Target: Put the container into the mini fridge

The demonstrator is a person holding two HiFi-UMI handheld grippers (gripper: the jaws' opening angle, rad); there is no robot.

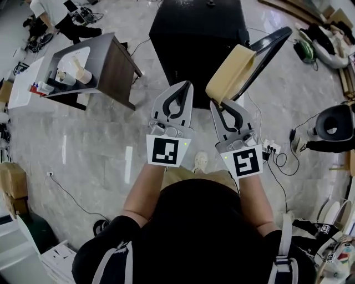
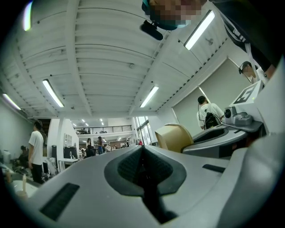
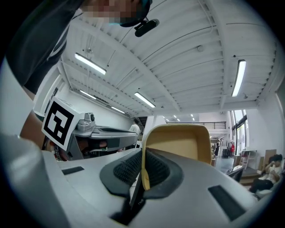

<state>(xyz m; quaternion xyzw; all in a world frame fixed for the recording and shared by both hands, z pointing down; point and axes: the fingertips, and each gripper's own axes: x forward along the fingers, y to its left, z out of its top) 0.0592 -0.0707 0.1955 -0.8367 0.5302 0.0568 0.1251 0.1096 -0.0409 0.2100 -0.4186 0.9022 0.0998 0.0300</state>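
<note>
A beige, shallow container (image 1: 232,72) hangs in the air with my right gripper (image 1: 214,103) shut on its rim. In the right gripper view the container (image 3: 178,141) stands up between the pads, its wall pinched at the right gripper (image 3: 141,153). Just beyond it in the head view stands the black mini fridge (image 1: 194,33), its door (image 1: 270,49) swung open to the right. My left gripper (image 1: 187,84) is beside the right one, shut with nothing in it. In the left gripper view the left gripper (image 2: 142,149) has its jaws closed, and the container (image 2: 173,136) shows to the right.
A grey side table (image 1: 113,61) with cups on it stands at the left, next to a white table (image 1: 22,83). A power strip and cables (image 1: 273,151) lie on the marble floor at the right, near a black chair (image 1: 334,125). A person (image 1: 52,16) crouches far left.
</note>
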